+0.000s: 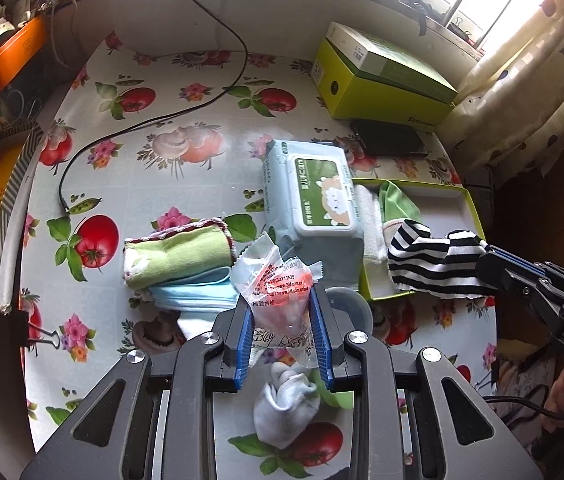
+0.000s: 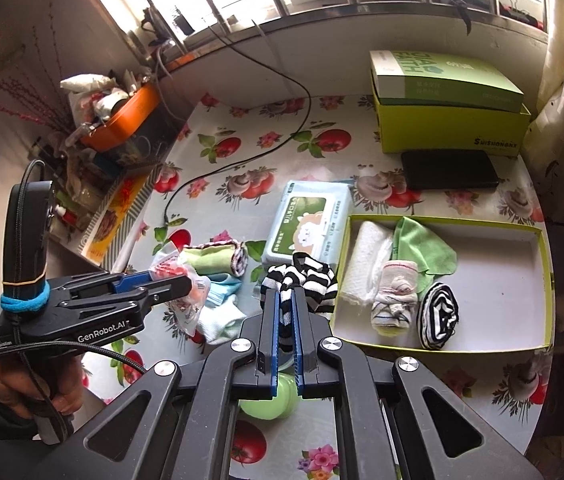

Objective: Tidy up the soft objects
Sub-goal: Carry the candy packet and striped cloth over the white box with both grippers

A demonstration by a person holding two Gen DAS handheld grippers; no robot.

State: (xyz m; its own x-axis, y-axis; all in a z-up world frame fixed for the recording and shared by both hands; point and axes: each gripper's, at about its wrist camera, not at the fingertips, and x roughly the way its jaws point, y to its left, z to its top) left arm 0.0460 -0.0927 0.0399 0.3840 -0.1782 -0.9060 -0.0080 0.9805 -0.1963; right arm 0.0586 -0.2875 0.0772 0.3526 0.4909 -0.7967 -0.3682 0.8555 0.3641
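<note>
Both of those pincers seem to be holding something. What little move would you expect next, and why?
Probably the right gripper carries its striped sock over the open box and lets go. Its jaws are shut on the sock, a matching striped roll already lies in the box, and bare floor is free there. The left gripper holds a plastic packet.

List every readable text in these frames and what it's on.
"GenRobot.AI": side of the left gripper
"DAS", cut off: body of the right gripper
"SUISHONGBOX", roughly: yellow-green box
"3M" web address and digits: clear packet, partly legible
Wet wipes pack: Chinese print, too blurred to read
</note>
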